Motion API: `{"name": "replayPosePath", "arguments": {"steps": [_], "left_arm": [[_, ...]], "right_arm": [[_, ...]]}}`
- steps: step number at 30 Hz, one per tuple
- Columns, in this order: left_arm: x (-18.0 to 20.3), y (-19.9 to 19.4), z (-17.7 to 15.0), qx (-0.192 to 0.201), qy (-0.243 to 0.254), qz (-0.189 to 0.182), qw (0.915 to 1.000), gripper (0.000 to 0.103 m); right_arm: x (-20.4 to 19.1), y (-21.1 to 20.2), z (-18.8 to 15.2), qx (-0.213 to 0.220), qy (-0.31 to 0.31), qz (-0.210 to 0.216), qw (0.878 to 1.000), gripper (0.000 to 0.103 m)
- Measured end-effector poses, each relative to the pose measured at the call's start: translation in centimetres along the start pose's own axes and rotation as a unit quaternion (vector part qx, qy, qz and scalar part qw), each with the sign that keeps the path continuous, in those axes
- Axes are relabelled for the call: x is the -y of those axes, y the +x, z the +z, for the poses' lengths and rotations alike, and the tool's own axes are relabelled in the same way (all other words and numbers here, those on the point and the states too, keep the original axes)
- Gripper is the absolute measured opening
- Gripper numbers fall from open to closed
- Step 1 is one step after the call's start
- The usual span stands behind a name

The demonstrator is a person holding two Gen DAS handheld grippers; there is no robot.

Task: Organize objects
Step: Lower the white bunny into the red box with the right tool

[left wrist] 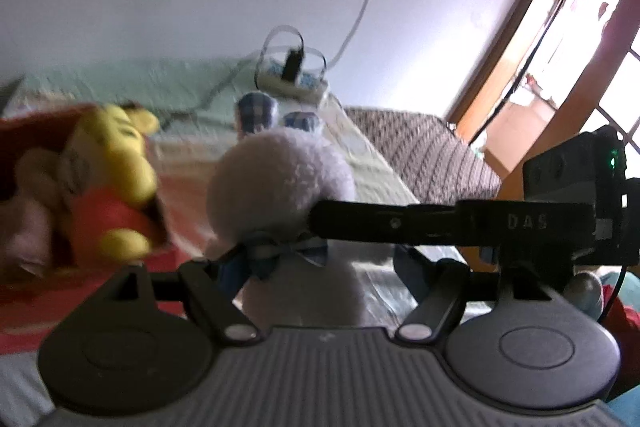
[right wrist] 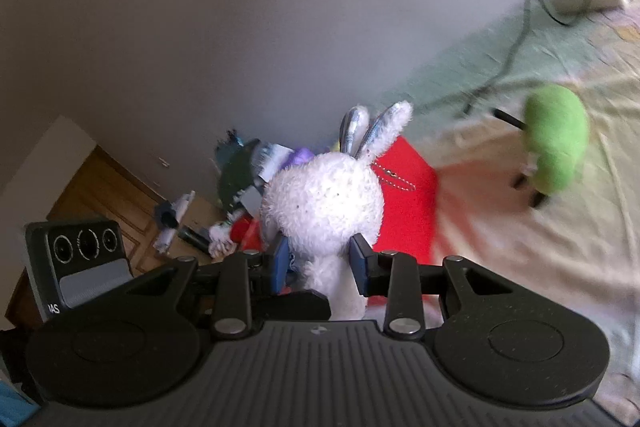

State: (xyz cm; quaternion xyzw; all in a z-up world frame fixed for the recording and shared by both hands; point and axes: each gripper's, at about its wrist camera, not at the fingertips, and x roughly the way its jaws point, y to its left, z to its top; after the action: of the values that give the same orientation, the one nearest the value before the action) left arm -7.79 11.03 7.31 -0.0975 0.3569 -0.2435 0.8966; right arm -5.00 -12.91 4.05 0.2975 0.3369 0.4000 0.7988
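The bed (left wrist: 376, 163) carries a red box (left wrist: 36, 267) holding a yellow bear plush (left wrist: 116, 171) and a blurred pink toy; open quilt lies beyond. A white rabbit plush (right wrist: 324, 203) is clamped by the right hand-held gripper (right wrist: 320, 263), its jaws part closed. The left hand-held gripper (left wrist: 320, 259) grips the same rabbit at its bow. A green plush (right wrist: 556, 143) sits well apart, blurred.

Bunny toy (right wrist: 324, 203) between the right claw (right wrist: 320, 263) pads, box (right wrist: 404, 203) behind it.
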Motion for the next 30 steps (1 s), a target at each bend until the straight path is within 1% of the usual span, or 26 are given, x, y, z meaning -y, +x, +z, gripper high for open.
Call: {"name": "replayPosePath", "arguments": {"steps": [3,6,10,14,19,22,27,30], "left_arm": [[-1.5,-1.9,0.6,0.017,-0.001,0.005,0.9998,0.076],[-3.1,-3.9,0.9,0.033,0.004,0.020,0.9993,0.076],[-6.0,-5.8,1.0,0.044,-0.005,0.041,0.9982,0.076],[-9.5,-7.2,1.2,0.044,-0.021,0.057,0.9972,0.076],[-13.5,-7.8,1.6,0.037,-0.033,0.072,0.9961,0.076],[-15.7,-7.7,1.8,0.032,-0.039,0.080,0.9956,0.076],[-18.6,-6.9,1.7,0.012,-0.043,0.088,0.9952,0.076],[-20.3,-6.2,1.4,0.000,-0.047,0.089,0.9949,0.076]], "right_arm": [[-1.7,1.9,0.4,0.008,-0.007,0.011,1.000,0.035],[-2.9,4.3,0.5,0.011,-0.004,0.025,1.000,0.035],[-4.5,8.1,0.6,0.003,-0.008,0.033,0.999,0.035],[-5.9,12.2,0.7,-0.010,-0.015,0.028,0.999,0.035],[-6.6,16.3,0.4,-0.022,-0.010,0.014,1.000,0.035],[-7.0,18.6,0.2,-0.027,-0.006,-0.001,1.000,0.035],[-7.8,21.1,-0.2,-0.031,-0.004,-0.037,0.999,0.035],[-8.1,22.8,-0.4,-0.037,-0.006,-0.068,0.997,0.035]]}}
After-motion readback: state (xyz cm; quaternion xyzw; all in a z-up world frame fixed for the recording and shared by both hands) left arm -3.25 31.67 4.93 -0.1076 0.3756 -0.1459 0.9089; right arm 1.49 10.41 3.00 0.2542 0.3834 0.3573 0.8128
